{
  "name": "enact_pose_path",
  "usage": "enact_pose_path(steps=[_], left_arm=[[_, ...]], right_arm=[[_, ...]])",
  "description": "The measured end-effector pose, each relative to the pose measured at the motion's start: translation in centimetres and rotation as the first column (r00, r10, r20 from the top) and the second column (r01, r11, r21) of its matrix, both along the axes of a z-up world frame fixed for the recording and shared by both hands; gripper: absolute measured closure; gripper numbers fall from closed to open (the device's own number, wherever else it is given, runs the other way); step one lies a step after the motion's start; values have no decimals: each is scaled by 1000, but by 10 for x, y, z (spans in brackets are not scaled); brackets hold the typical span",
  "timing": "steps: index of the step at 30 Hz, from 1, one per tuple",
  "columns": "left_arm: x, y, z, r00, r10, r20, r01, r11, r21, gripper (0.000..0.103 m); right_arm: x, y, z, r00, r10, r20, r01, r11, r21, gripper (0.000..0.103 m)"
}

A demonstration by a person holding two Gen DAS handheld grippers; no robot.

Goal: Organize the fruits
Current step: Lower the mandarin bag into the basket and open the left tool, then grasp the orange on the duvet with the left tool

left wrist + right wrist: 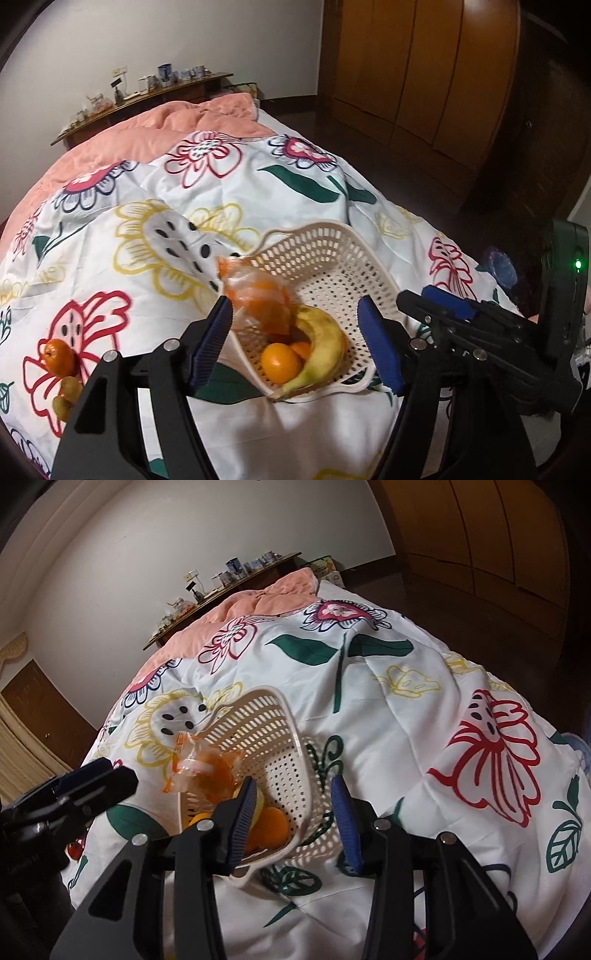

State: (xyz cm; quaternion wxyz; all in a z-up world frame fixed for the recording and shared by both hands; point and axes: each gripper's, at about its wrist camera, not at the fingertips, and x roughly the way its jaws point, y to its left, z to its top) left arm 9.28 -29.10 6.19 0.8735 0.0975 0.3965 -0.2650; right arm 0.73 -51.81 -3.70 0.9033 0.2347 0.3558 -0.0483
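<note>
The left gripper [295,332] stands with its jaws spread apart and nothing pressed between the blue pads; the near end of the basket [332,258] lies in the gap between them. At about 11 o'clock from it, a clear bag of oranges [258,299] sits blurred at the basket's left rim, close to the left pad; whether they touch is unclear. In the basket's low near corner, dead ahead, lie a banana [325,347] and a loose orange [280,363], touching each other. Far off at 9 o'clock, on the flowered quilt [184,221] of the bed, another orange [59,356] rests against a few small green-brown fruits [66,397].

The right gripper [293,819] is also released, its jaws parted less widely, straddling the basket's [258,720] right wall without clamping it. The oranges [271,825] show just behind its left pad, and the bag [199,768] lies at 10 o'clock.

The basket is tilted on the quilt, its far end raised. Beyond it at 12 o'clock are a pink blanket [166,125] and a shelf [147,99] with small items; a wooden wardrobe [424,66] stands at 1 o'clock.
</note>
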Motion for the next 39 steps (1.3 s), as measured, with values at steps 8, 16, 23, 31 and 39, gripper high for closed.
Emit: enact_pose_path(steps=[8, 16, 23, 31, 39], left_arm=[[8, 41, 7, 995, 98, 15, -98, 995, -12, 20], [25, 102, 24, 975, 218, 32, -217, 976, -31, 20], [31, 167, 33, 949, 312, 42, -310, 950, -46, 20], [38, 229, 25, 927, 375, 7, -374, 925, -63, 20], [53, 234, 1, 935, 350, -63, -353, 934, -47, 21]], right_arm=[[0, 21, 9, 998, 44, 34, -44, 999, 1, 50], [2, 49, 22, 990, 124, 66, -123, 992, -11, 46], [3, 81, 34, 977, 198, 76, -197, 980, -28, 46], [9, 119, 43, 955, 288, 64, -286, 957, -38, 46], [25, 160, 48, 927, 375, 25, -373, 926, -63, 39]])
